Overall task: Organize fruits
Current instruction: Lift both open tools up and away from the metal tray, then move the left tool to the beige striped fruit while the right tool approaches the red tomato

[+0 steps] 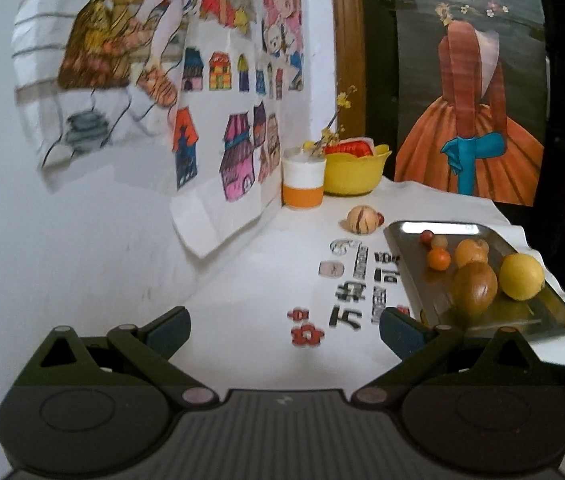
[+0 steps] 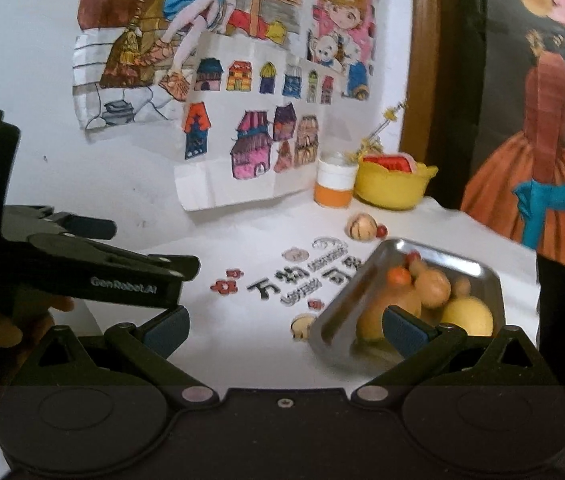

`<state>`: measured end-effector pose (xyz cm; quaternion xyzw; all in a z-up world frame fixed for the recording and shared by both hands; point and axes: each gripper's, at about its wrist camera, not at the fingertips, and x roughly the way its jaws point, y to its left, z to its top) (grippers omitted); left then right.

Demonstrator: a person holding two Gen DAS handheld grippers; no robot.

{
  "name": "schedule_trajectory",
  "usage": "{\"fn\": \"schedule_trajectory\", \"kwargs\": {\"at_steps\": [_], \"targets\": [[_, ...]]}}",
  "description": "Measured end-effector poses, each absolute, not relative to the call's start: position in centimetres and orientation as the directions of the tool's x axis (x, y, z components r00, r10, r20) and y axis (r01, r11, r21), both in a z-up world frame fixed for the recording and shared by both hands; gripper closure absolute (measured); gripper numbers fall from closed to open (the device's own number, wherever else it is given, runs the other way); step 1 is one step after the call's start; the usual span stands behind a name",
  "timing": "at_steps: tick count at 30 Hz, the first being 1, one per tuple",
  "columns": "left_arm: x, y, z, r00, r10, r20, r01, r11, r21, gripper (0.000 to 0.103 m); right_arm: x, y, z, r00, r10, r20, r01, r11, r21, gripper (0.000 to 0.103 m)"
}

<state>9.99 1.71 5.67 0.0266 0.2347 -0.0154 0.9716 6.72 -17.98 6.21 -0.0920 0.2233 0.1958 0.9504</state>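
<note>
Home corner (children's drawings [image 2: 242, 92] on wall)

Printed along the side of the left gripper [image 2: 186, 240], seen from the right wrist camera, is the brand "GenRobot.AI" in pale letters. On the white table cover [image 1: 266, 280] there are large black Chinese characters beside the metal tray [image 1: 406, 276]; the first two look like "万物", the rest are too blurred to read, and the smaller lines under them cannot be made out.

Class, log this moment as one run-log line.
left tongs: open, empty | right tongs: open, empty | tray: holds lemon, other fruit | striped fruit: on table
</note>
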Motion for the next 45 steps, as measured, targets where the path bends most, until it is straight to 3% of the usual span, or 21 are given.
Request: {"fn": "schedule_trajectory", "kwargs": {"at_steps": [8, 23, 29, 36, 41, 45], "targets": [[13.6, 2.8, 7.5, 0.893, -0.054, -0.446, 0.056, 0.998, -0.009, 0.000, 10.0, -17.3, 9.2, 0.832, 0.323, -0.451, -0.434, 0.886, -0.166, 0.001], [21.4, 1.5, 8.8, 0.907, -0.044, -0.419, 0.068, 0.997, 0.043, 0.000, 16.5, -17.6, 11.1, 0.856, 0.303, -0.418, -0.437, 0.857, -0.274, 0.001], [25.3, -0.2, 7.3, 0.903, -0.079, -0.423, 0.110, 0.993, 0.050, 0.000, 19.8, -19.9, 10.6, 0.879, 0.272, -0.391, -0.398, 0.871, -0.288, 0.001], [29.7, -2.6, 4.4, 0.896, -0.111, -0.430, 0.191, 0.970, 0.150, 0.000, 24.2, -23.1, 8.6, 0.877, 0.251, -0.409, -0.383, 0.879, -0.284, 0.001], [33.7, -3.5, 2.8, 0.863, -0.162, -0.479, 0.235, 0.967, 0.097, 0.000, 28.2, -24.0, 6.5, 0.875, 0.222, -0.430, -0.397, 0.837, -0.377, 0.001], [36.2, -4.5, 1.6, 0.844, -0.189, -0.503, 0.257, 0.964, 0.069, 0.000, 31.5, -25.6, 6.0, 0.856, 0.233, -0.461, -0.407, 0.854, -0.325, 0.001]]}}
